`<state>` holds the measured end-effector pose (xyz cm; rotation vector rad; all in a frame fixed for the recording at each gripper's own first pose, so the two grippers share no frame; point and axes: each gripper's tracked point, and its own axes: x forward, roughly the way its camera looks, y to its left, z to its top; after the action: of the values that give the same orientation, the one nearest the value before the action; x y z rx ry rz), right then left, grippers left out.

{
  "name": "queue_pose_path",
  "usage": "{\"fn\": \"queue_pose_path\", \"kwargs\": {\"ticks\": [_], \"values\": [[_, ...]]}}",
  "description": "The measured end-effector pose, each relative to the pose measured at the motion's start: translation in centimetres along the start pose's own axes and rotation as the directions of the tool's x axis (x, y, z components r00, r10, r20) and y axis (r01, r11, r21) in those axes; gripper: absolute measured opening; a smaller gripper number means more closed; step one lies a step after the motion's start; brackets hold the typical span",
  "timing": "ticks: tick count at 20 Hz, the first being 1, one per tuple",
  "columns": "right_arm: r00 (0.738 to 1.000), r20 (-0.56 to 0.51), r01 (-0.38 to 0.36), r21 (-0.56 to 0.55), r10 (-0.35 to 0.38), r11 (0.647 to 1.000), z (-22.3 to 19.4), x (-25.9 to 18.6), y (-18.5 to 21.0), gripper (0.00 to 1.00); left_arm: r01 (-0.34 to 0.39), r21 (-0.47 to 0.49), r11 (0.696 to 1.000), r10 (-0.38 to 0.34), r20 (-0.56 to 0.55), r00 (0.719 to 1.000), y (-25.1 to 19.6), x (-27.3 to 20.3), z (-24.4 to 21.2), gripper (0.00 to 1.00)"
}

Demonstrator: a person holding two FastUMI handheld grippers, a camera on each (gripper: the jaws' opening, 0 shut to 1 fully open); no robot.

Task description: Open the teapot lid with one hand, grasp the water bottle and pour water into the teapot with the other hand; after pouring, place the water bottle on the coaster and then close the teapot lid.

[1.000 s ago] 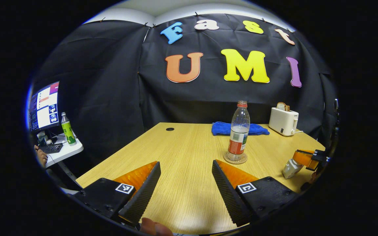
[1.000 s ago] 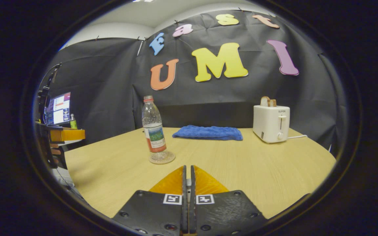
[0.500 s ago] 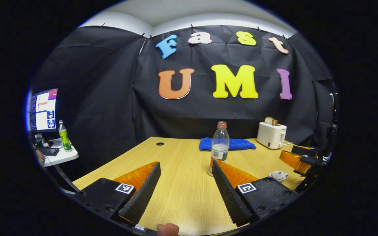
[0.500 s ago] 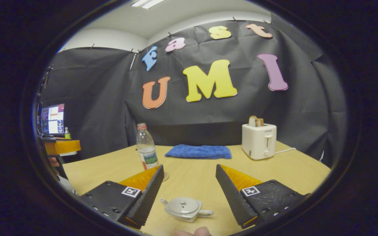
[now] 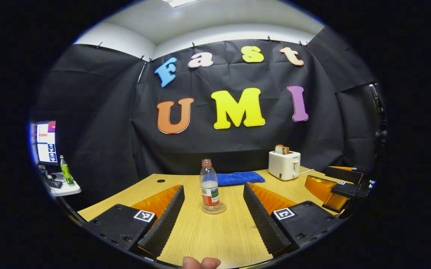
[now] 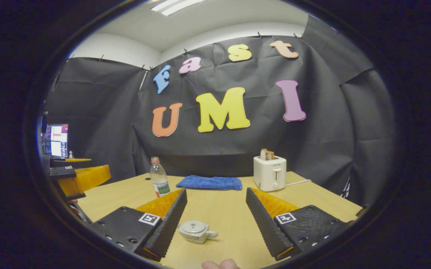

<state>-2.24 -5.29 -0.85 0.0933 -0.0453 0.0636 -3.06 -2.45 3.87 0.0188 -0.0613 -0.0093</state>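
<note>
A clear water bottle (image 5: 208, 185) with a red cap and some water stands upright on a round coaster (image 5: 215, 210) in the middle of the wooden table (image 5: 215, 239). My left gripper (image 5: 213, 186) is open and hangs well short of the bottle, which shows between its fingers. In the right gripper view a small pale teapot (image 6: 195, 231) sits with its lid on, low between the fingers. My right gripper (image 6: 216, 190) is open and holds nothing. The bottle (image 6: 159, 181) stands beyond its left finger, base hidden.
A blue towel (image 6: 210, 182) and a white toaster (image 6: 270, 172) with bread sit at the table's back. The other gripper (image 5: 335, 188) shows at the right in the left view. A monitor and desk (image 5: 47, 149) stand off to the left. A fingertip (image 5: 200, 262) pokes in below.
Both grippers have drawn back from the table, so everything looks smaller. The right gripper went from shut to open, and the teapot came into sight between its fingers.
</note>
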Motion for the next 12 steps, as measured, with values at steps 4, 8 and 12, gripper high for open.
{"fn": "queue_pose_path", "kwargs": {"ticks": [4,8,12], "values": [[0.999,0.014,0.037,-0.001,-0.037,0.999,0.7,-2.3,0.0,0.92,0.005,-0.017,1.000,-0.005,-0.004,1.000,-0.2,-0.4,-0.5,0.99],[0.999,0.031,0.034,-0.036,-0.033,0.999,1.5,-2.9,1.3,0.96,0.020,-0.019,1.000,-0.020,-0.007,1.000,-0.1,-0.8,-0.4,0.99],[0.999,0.036,0.037,-0.055,-0.035,0.998,1.8,-3.0,2.1,0.92,0.005,-0.033,0.999,-0.006,-0.019,1.000,0.9,-0.6,-0.7,0.99]]}}
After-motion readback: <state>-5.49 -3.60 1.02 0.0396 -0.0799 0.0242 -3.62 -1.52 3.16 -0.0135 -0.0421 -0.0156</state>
